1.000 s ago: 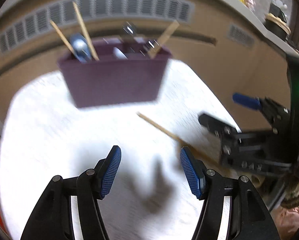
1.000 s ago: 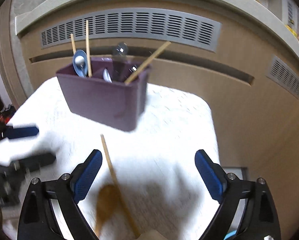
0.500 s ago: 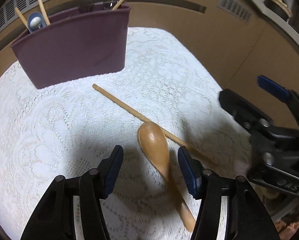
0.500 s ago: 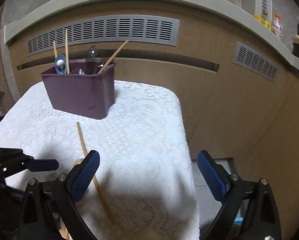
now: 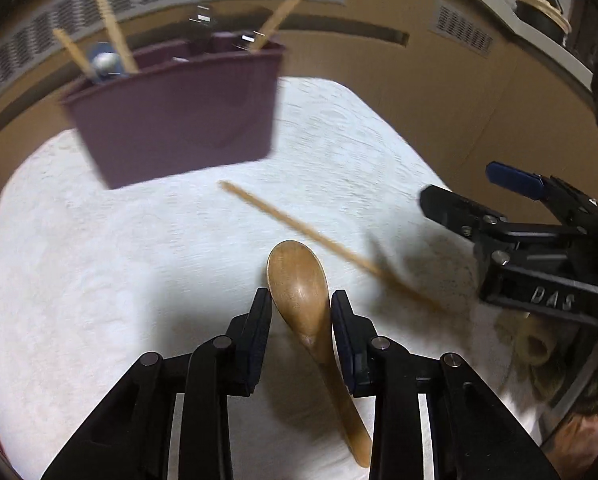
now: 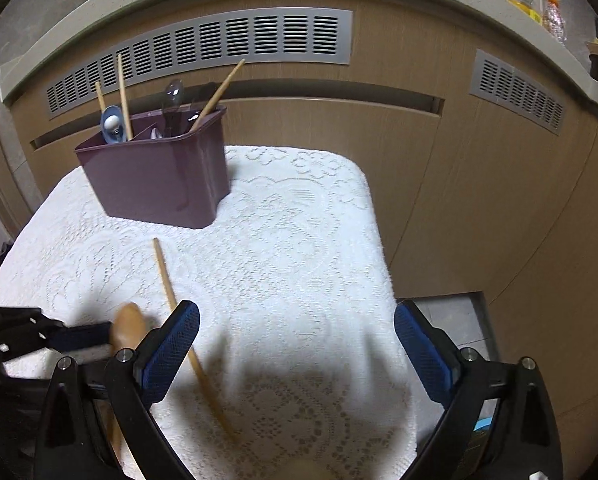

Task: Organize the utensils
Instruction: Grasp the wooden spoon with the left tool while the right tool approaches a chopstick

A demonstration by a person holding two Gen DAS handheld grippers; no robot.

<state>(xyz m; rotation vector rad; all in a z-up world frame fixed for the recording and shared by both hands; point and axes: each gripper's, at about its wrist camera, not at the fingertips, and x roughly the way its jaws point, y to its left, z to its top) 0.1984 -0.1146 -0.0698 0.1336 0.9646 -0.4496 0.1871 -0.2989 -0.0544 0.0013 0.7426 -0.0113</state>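
The left hand-held gripper, its jaws just closing, flanks the bowl of a wooden spoon lying on the lace-covered table, pads near or barely touching, while the right hand-held gripper hangs wide open and empty. Most utensils already stand in the purple caddy; the spoon and a loose chopstick remain. Only the right wrist view shows the caddy's inner divider sharply.
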